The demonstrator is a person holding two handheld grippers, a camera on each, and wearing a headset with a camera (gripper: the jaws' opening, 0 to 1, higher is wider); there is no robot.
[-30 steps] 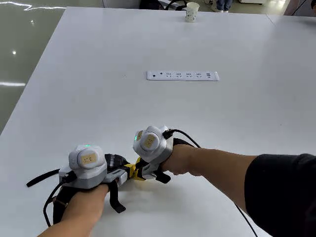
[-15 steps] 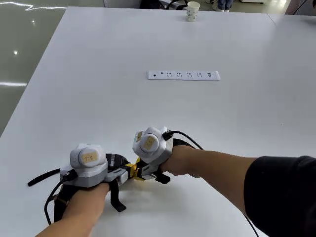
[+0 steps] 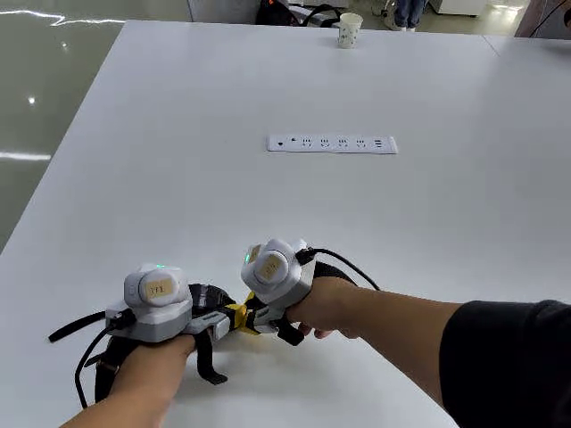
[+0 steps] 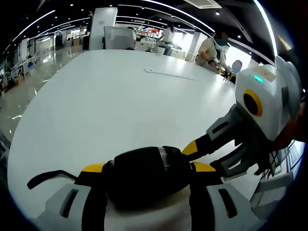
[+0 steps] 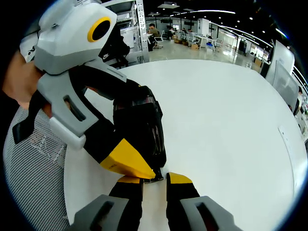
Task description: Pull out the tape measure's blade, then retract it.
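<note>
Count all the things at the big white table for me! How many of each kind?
Tape measure: 1
Power strip: 1
Paper cup: 1
Tongs: 2, the left tongs and the right tongs
Total: 5
</note>
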